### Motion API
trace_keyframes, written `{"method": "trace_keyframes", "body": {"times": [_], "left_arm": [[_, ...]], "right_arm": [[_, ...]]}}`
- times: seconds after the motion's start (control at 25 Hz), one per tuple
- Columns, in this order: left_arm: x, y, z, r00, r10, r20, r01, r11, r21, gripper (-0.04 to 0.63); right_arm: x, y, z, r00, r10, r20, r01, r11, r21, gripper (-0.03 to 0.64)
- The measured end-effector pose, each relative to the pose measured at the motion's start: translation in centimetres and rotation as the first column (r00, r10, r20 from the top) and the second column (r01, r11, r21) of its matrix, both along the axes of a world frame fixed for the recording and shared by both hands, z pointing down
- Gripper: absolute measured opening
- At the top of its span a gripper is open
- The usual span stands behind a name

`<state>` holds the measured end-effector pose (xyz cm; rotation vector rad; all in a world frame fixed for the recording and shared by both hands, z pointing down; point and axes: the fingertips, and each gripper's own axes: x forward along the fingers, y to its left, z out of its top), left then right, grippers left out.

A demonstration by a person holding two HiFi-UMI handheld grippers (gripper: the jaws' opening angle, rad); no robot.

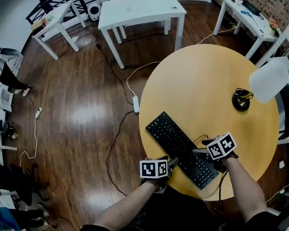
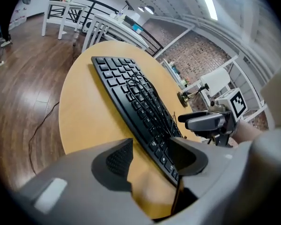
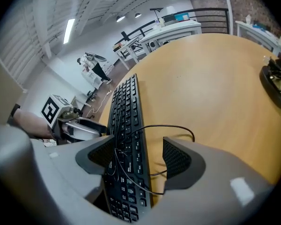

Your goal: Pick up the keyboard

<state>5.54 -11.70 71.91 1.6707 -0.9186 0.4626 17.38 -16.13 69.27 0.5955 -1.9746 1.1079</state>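
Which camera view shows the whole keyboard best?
The head view: the keyboard lies almost whole, diagonal on the round table. The left gripper view hides its near end; the right gripper view shows it foreshortened, its near end cut off.

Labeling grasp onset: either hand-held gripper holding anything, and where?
Nothing held: left hand-held gripper and right hand-held gripper both open at the keyboard's near end.

Black full-size keyboard point(image 1: 180, 149), keys up, lying flat on the round light-wood table point(image 1: 197, 90). It sits diagonally, near the table's edge closest to the person. Its thin black cable point(image 3: 169, 125) loops loosely over the near-end keys and onto the tabletop.
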Motion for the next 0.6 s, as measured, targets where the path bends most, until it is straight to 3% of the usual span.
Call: {"method": "trace_keyframes", "body": {"times": [0.32, 0.48, 0.6], "left_arm": [[0.4, -0.3, 0.2, 1.0, 0.008, -0.015, -0.008, 1.0, -0.012, 0.351], [1.0, -0.2, 0.2, 0.998, 0.033, -0.05, -0.035, 0.999, -0.028, 0.351], [1.2, -0.4, 0.2, 0.998, 0.049, -0.029, -0.049, 0.999, -0.019, 0.351]], "right_arm": [[-0.9, -0.2, 1.4, 0.999, -0.031, 0.039, 0.033, 0.998, -0.058, 0.318], [-1.5, 0.2, 1.8, 0.997, -0.043, 0.065, 0.05, 0.993, -0.105, 0.276], [-2.0, 0.3, 2.0, 0.994, -0.068, 0.083, 0.078, 0.989, -0.123, 0.276]]}}
